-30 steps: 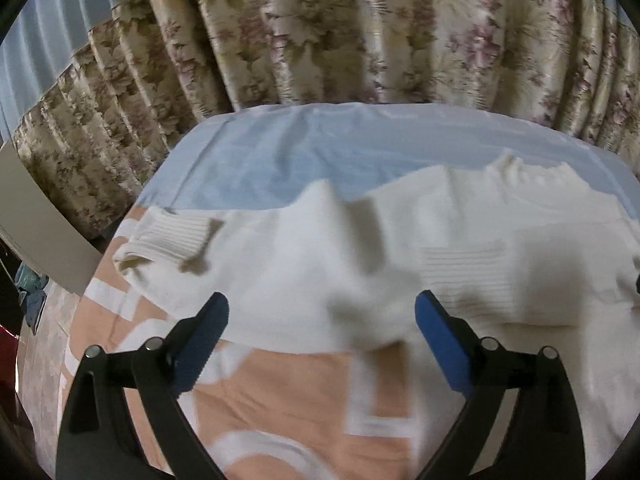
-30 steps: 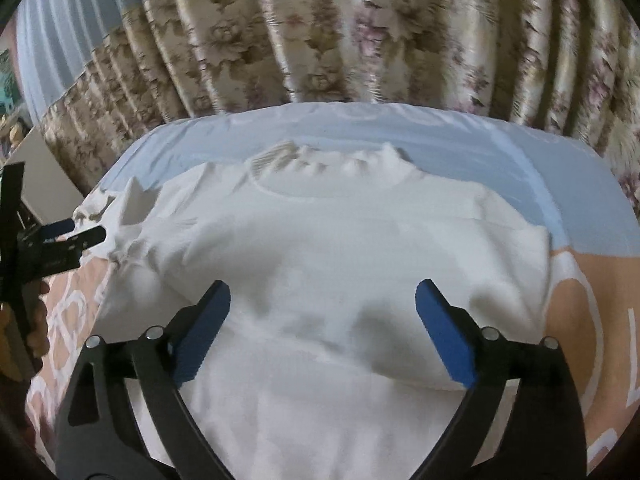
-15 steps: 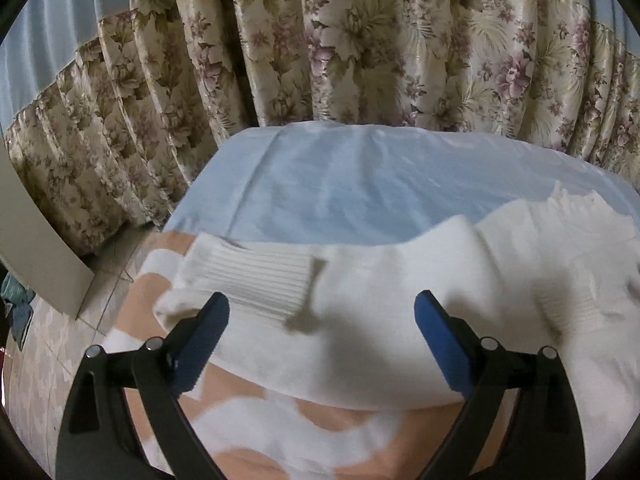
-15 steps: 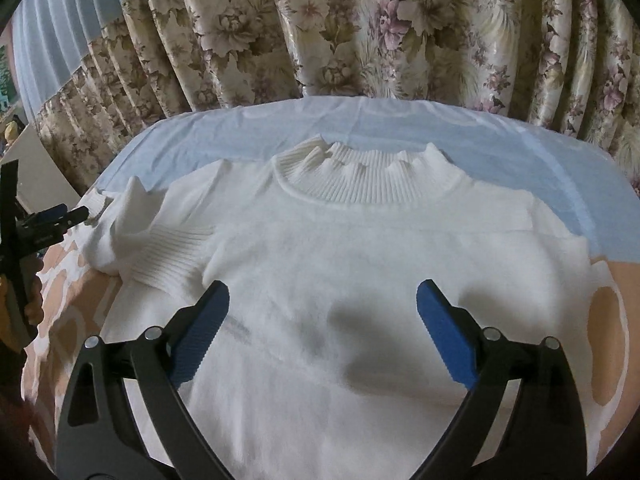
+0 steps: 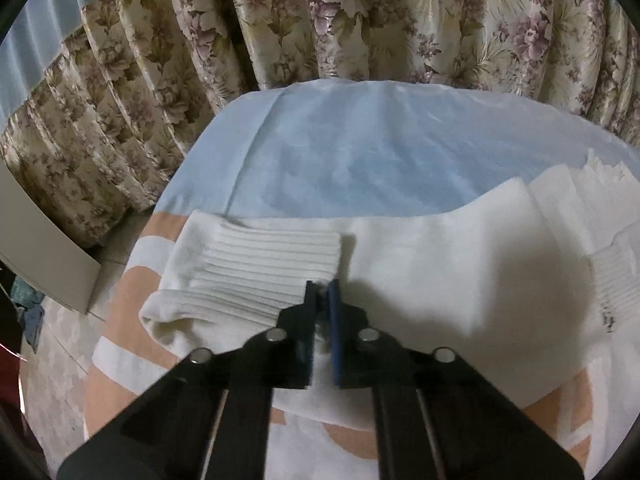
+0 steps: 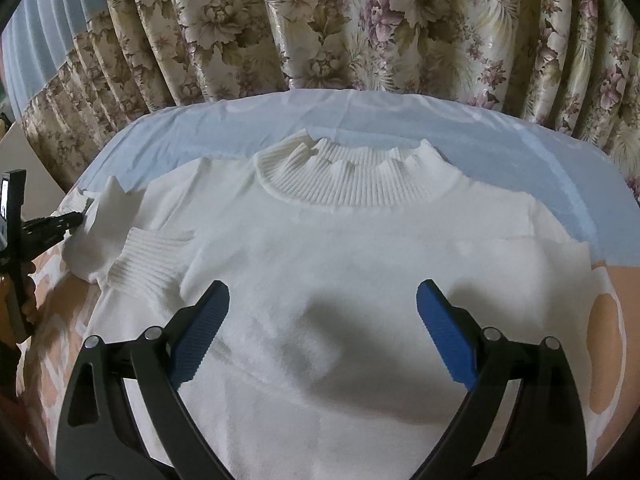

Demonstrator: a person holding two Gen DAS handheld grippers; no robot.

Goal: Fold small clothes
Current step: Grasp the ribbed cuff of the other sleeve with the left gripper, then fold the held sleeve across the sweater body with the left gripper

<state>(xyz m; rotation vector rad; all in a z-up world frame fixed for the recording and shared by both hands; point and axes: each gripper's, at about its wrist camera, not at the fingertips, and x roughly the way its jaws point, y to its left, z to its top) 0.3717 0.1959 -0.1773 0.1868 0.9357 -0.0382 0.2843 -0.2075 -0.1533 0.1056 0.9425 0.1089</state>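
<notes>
A white knit sweater point(image 6: 320, 260) lies flat on the bed, its ribbed collar point(image 6: 360, 184) at the far side. In the left wrist view its left sleeve point(image 5: 440, 264) stretches across, ending in a ribbed cuff point(image 5: 260, 268). My left gripper point(image 5: 323, 292) is shut on the near right corner of that cuff. The right wrist view shows the left gripper point(image 6: 78, 218) at the far left, at the sleeve's end. My right gripper point(image 6: 322, 300) hangs open over the middle of the sweater's body, nothing between its blue pads point(image 6: 200, 340). A second ribbed band point(image 6: 148, 256) lies on the body's left side.
A pale blue sheet point(image 5: 360, 148) covers the far part of the bed, a peach-and-white patterned cover point(image 5: 132, 292) the near part. Floral curtains point(image 6: 360, 28) hang close behind. A pale board point(image 5: 40, 248) and tiled floor point(image 5: 52, 380) lie off the bed's left edge.
My left gripper travelled left along the sleeve to the cuff and went from wide open to shut on it. The right gripper stayed open and edged a little nearer the collar.
</notes>
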